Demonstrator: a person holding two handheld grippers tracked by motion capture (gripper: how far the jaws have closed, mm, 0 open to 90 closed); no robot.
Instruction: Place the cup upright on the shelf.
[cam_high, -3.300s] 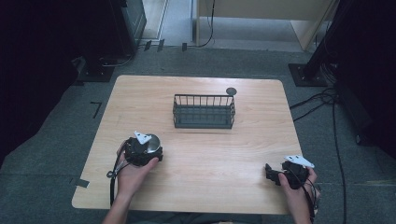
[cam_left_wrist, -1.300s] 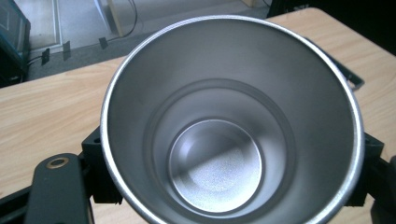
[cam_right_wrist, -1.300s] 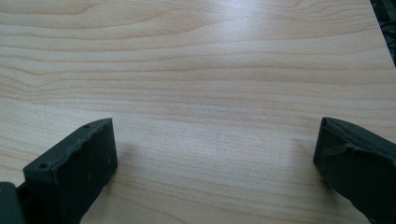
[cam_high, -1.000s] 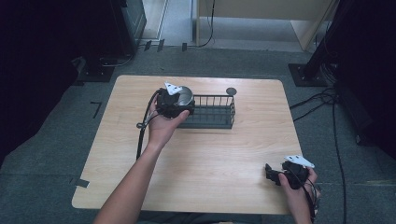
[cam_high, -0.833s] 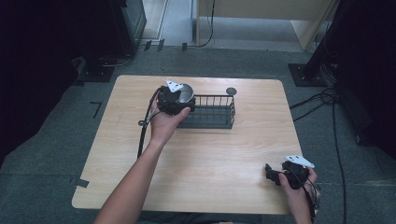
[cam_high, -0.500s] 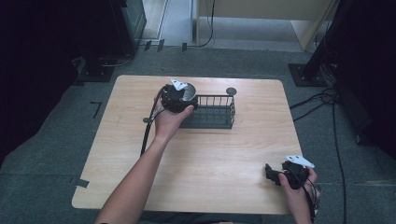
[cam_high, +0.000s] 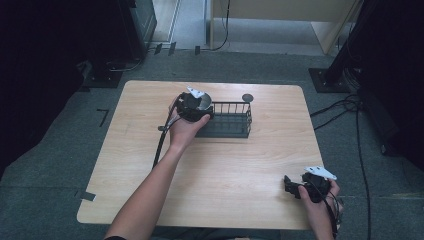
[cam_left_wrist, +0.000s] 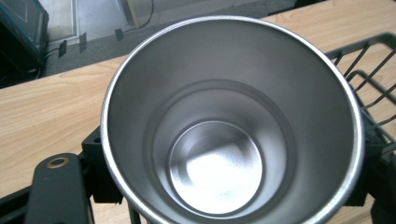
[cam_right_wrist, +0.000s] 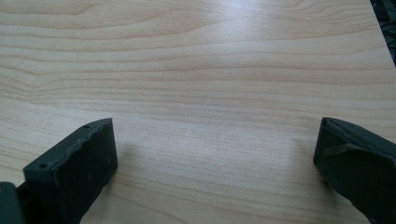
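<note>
A shiny steel cup (cam_high: 204, 102) sits upright between the jaws of my left gripper (cam_high: 194, 107), which is shut on it. The cup hangs over the left end of a black wire basket (cam_high: 228, 121) at the middle back of the table. In the left gripper view I look down into the empty cup (cam_left_wrist: 224, 130), with the basket's wires (cam_left_wrist: 369, 81) at the right. My right gripper (cam_high: 291, 184) rests low at the table's front right corner. Its jaws stand wide apart over bare wood (cam_right_wrist: 205, 84), with nothing between them.
A small dark round object (cam_high: 247, 97) stands just behind the basket's right end. The left gripper's cable (cam_high: 161, 142) trails back along the forearm. The wooden table (cam_high: 240, 165) has free room in front of the basket. Grey carpet and cables surround it.
The left gripper has carried the cup from the table's front left up to the basket, then edged right over its left end. The right gripper has stayed still.
</note>
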